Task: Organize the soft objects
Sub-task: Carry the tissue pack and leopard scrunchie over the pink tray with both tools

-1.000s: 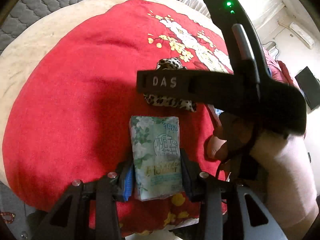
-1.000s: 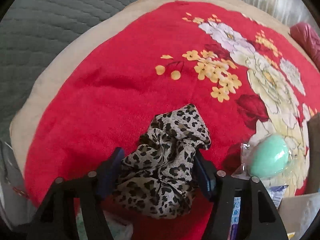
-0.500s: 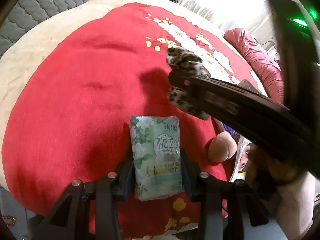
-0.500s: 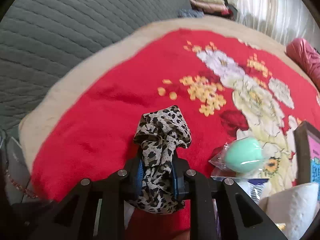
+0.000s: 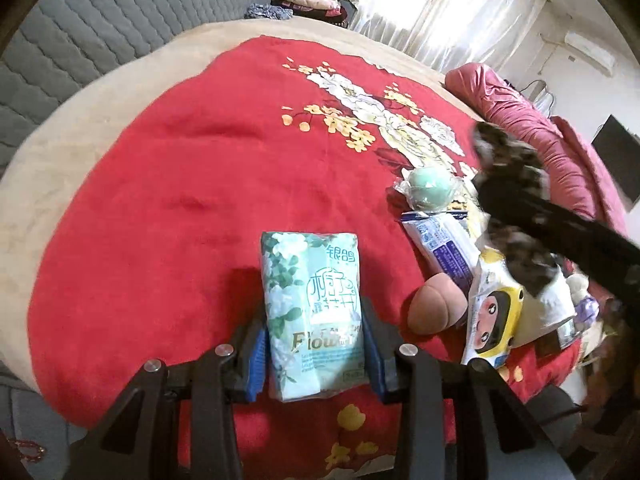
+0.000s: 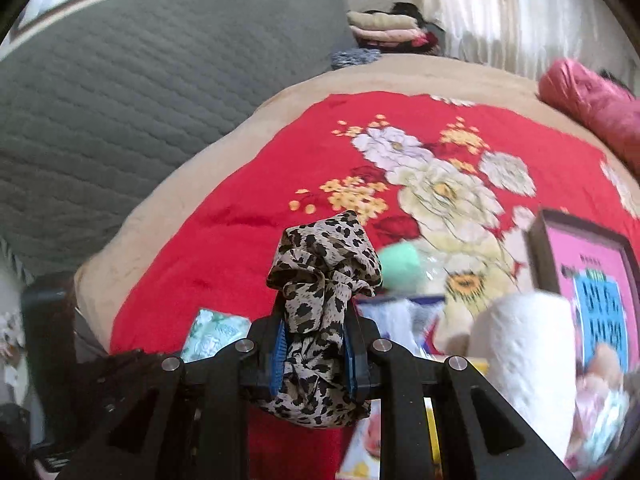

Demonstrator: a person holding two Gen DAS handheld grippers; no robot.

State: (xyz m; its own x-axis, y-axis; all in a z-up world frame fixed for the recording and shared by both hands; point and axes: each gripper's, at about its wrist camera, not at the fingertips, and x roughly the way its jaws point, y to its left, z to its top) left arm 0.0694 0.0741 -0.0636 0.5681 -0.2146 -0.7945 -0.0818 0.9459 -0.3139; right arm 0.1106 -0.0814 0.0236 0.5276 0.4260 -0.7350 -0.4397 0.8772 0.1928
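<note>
My left gripper (image 5: 314, 354) is shut on a pale green floral tissue pack (image 5: 312, 304) that rests on the red flowered blanket (image 5: 200, 184). My right gripper (image 6: 314, 360) is shut on a leopard-print scrunchie (image 6: 320, 280) and holds it in the air above the blanket; it also shows blurred at the right of the left wrist view (image 5: 508, 200). The tissue pack shows low in the right wrist view (image 6: 212, 334).
On the blanket to the right lie a mint sponge in wrap (image 5: 430, 188), a blue-and-white packet (image 5: 444, 244), a peach sponge (image 5: 438, 308) and a cartoon-face pack (image 5: 496, 312). A white paper roll (image 6: 524, 364) and a pink-lined box (image 6: 588, 264) are at the right. A grey quilted headboard (image 6: 120, 92) is behind.
My right gripper has lifted the scrunchie off the blanket and carried it right, uncovering the items there. My left gripper stays shut on the tissue pack.
</note>
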